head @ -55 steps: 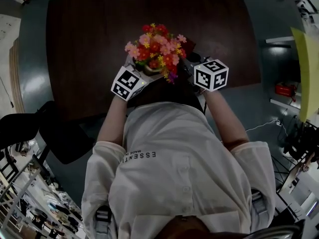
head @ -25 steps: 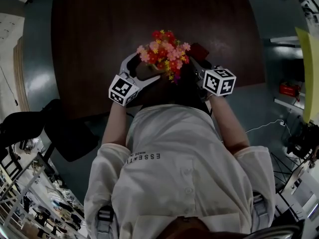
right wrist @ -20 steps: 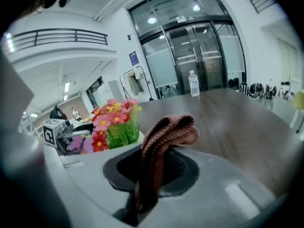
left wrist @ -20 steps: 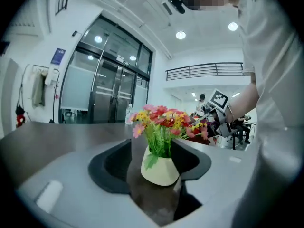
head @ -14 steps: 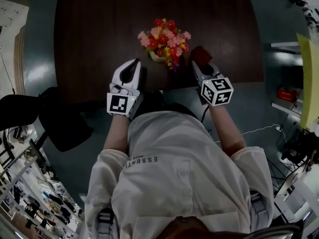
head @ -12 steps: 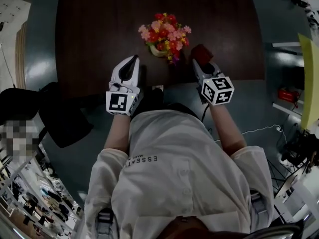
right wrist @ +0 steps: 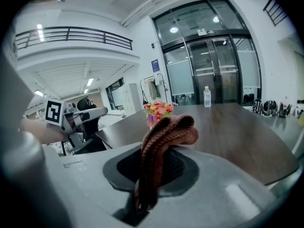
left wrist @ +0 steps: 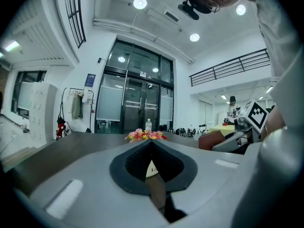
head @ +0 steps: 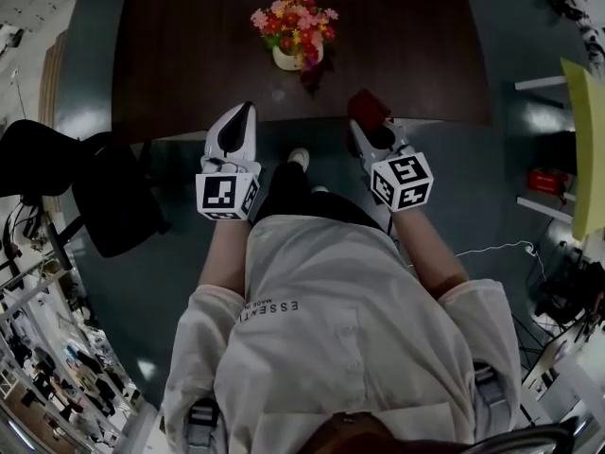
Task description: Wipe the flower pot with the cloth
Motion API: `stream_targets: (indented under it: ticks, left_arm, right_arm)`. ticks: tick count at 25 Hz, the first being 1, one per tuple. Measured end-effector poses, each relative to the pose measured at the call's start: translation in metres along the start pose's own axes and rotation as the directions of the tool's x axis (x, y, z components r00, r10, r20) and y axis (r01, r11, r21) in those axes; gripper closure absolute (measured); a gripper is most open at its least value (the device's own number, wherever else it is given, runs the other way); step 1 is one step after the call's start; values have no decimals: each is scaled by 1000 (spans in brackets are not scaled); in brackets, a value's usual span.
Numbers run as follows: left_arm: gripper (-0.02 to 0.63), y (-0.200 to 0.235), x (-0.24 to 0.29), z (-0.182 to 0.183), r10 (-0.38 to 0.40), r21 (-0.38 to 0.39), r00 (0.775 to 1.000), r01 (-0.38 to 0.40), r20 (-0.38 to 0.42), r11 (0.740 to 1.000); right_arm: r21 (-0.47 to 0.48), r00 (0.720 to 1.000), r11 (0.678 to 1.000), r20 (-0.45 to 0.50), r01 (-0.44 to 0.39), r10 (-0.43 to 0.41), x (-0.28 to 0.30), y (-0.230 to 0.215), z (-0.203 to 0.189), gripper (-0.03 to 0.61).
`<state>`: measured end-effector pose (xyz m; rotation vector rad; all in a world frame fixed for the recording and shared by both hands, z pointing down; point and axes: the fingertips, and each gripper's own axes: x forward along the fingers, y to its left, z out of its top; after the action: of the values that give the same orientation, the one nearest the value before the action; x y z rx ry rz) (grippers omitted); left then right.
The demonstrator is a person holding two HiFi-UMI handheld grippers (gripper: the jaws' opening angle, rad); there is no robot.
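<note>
The right claw [right wrist: 156, 161] was clamped on a brown knitted cloth [right wrist: 166, 131], which stood up in a folded hump above the jaws. In the head view this claw [head: 367, 132] hung over the table's near edge, the cloth [head: 366, 109] at its tip. The left claw [left wrist: 152, 144] had its jaws together with nothing between them. In the head view it [head: 243, 113] sat at nine o'clock from the right one, also at the table edge.

The flower pot [head: 291, 59] stood upright on the dark table [head: 180, 45], at about one o'clock from the left claw and eleven o'clock from the right, well apart from both. Flowers [head: 291, 19] filled its top.

Neither cloth nor claw touched the pot, so no wiping was under way. With both claws drawn clear and the pot standing free, the wipe looked either finished or paused; whether the pot was clean could not be told.

Counted: two claws, one cloth, one pot with one bunch of flowers, one table, one bottle [right wrist: 207, 97] at the table's far side, one black chair [head: 104, 201] at eight o'clock.
</note>
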<state>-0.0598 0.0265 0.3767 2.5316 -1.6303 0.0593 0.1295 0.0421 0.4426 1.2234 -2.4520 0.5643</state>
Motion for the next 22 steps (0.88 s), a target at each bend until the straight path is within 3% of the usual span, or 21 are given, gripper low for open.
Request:
stream_targets:
  ticks: [4,12,17,22]
  left_arm:
    - [603,-4,-29,0,27,-45,1000,-26,11,999]
    - [603,-26,-95,12,-17,-55,999,20,52,998]
    - [603,-32,-142,13,-57,-39,997,60,56,997]
    - [603,-36,-169,10,-57,-54,997,59,46,997]
  right_arm:
    - [-18,999,999,15,34,-34,-20,24,-9,531]
    - [-60,987,991,120,118,-110,-69,94,-26,531]
    - [-51,981,991,159,125,-116,-82,141,-32,531]
    - [-79,979,988,165,131,-117,-92,161,-37,531]
